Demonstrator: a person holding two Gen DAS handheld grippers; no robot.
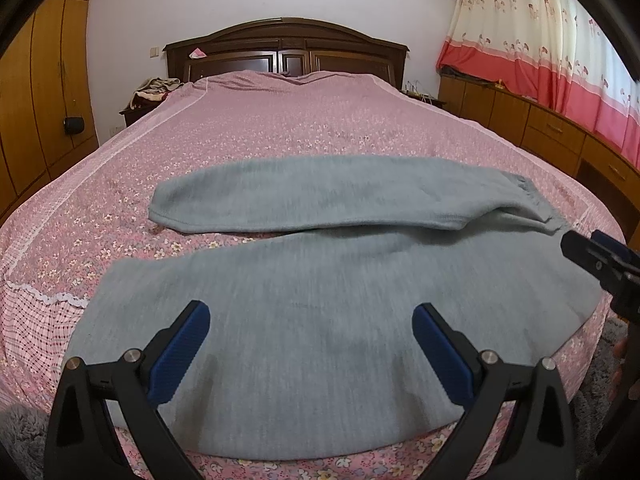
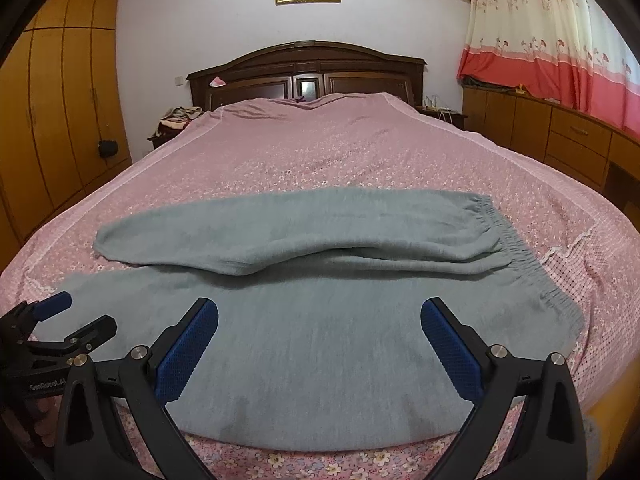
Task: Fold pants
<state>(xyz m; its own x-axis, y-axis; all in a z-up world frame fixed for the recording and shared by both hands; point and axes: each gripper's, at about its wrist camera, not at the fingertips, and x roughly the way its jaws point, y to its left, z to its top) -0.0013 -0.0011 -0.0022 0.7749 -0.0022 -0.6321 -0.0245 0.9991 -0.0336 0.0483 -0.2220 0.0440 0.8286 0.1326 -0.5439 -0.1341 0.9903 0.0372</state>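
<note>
Left wrist view: the gray pants (image 1: 320, 320) lie flat at the near end of the bed (image 1: 280, 128), on its pink flowered bedspread (image 1: 120, 248). Their long axis runs crosswise, left to right, parallel to the foot edge. The gathered waistband (image 1: 532, 196) points to the right; the leg ends (image 1: 160, 208) point to the left. The two legs lie one beyond the other, the far leg partly overlapping the near one toward the waist, with a wedge of bedspread showing between them on the left. The left gripper (image 1: 310, 316) hovers over the near leg, its blue-padded fingers spread wide with nothing between them. At the right edge the right gripper (image 1: 592, 256) shows only in part, near the waist end of the cloth.

Right wrist view: the same pants (image 2: 320, 340) stretch across the frame, elastic waistband (image 2: 516, 248) on the right, far leg's cuff (image 2: 104, 246) on the left. The right gripper (image 2: 320, 316) hangs above the near panel of cloth, fingers wide apart and empty. At lower left the left gripper (image 2: 76, 316) appears, fingers also parted, above the near leg's left end. A dark wooden headboard (image 2: 308, 68) stands at the far end of the bed.
</note>
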